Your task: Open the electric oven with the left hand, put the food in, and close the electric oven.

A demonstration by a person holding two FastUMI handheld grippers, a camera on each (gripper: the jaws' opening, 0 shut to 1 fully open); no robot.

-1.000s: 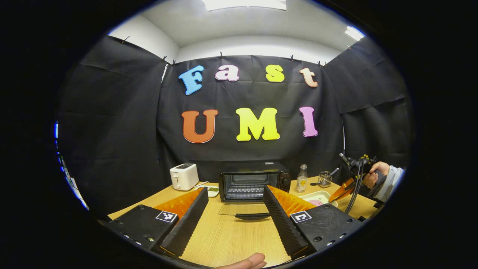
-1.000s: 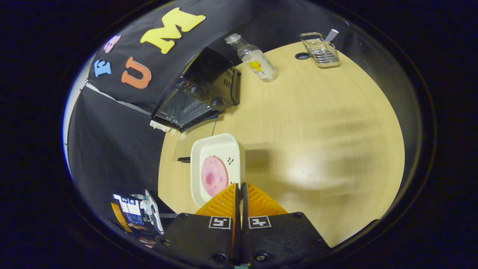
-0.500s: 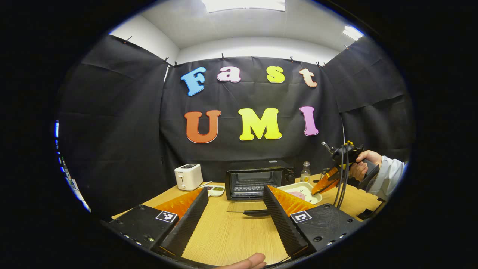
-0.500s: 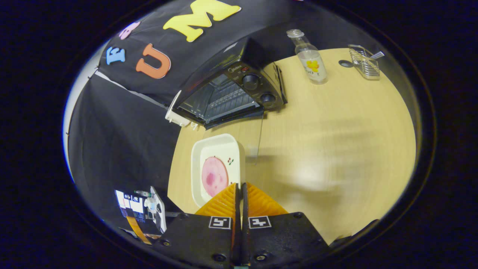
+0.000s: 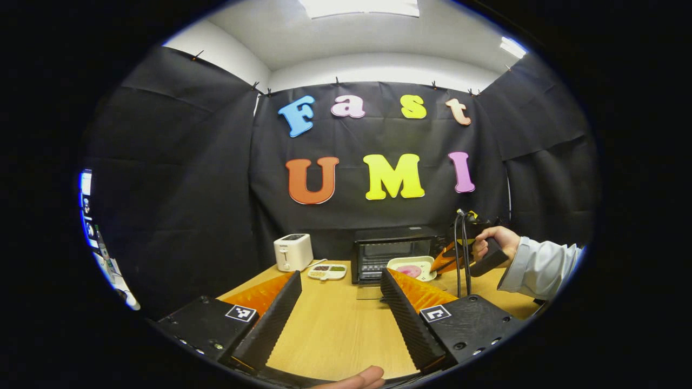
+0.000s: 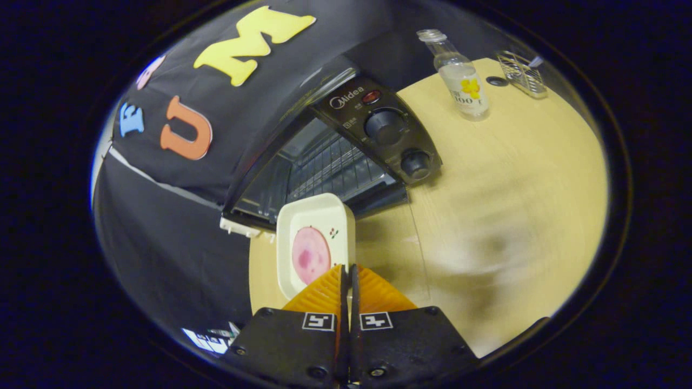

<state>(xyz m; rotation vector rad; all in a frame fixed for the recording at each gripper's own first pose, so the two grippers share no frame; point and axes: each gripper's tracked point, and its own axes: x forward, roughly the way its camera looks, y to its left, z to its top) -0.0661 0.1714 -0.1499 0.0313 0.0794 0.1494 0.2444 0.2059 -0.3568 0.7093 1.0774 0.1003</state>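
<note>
Oven [image 6: 324, 162] open; food tray [image 6: 315, 243] pinched in right tool [image 6: 347, 275] before it.

Ahead of my jaws: a black oven [image 6: 346, 156], a cream tray [image 6: 316, 216] printed with small red berries, a pink slice of food [image 6: 311, 255], pale wood-grain surface [image 6: 486, 178], white toaster [image 5: 293, 252].
</note>
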